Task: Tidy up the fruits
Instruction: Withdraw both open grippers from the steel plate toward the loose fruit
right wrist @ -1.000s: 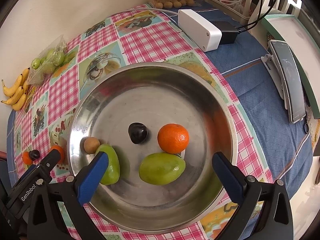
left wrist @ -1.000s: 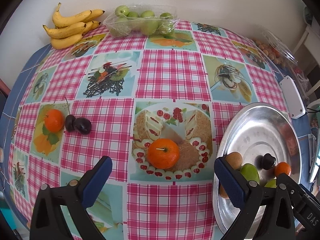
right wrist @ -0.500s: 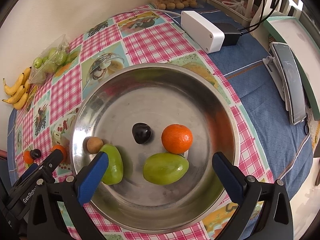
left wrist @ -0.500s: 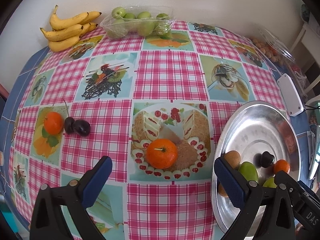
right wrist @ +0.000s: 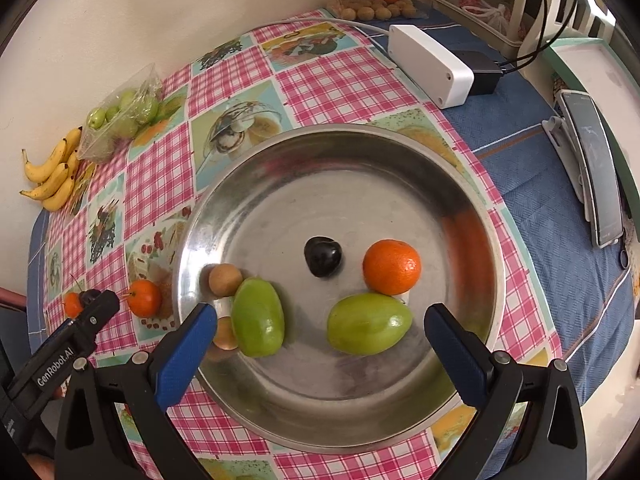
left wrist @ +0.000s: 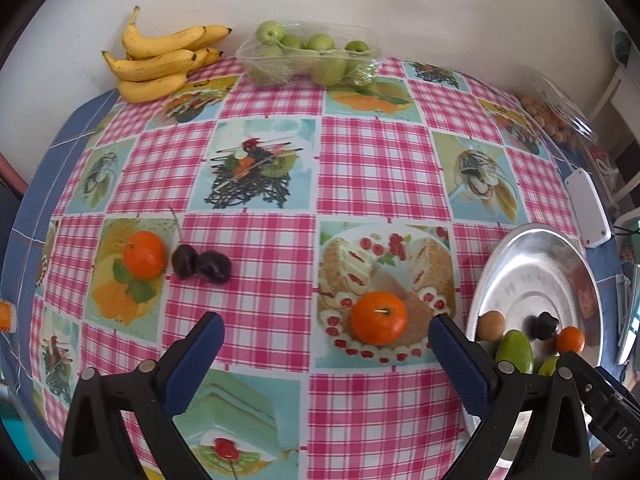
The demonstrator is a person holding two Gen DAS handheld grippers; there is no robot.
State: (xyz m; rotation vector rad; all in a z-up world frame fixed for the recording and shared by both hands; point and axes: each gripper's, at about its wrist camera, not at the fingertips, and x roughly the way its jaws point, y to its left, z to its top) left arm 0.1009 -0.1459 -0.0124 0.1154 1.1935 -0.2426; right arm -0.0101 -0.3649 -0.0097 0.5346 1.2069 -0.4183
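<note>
A steel bowl on the checked tablecloth holds two green mangoes, an orange, a dark plum and a brown fruit. My right gripper is open and empty, above the bowl's near side. My left gripper is open and empty, above the cloth just before an orange. Farther left lie another orange and two dark plums. The bowl also shows in the left wrist view at the right.
Bananas and a bag of green apples lie at the table's far edge by the wall. A white box, a charger, a phone on a stand and a tub of small brown fruits lie right of the bowl.
My left gripper has drifted left and back a little, so the near orange now sits right of centre between its fingers. My right gripper has pulled back slightly from the bowl.
</note>
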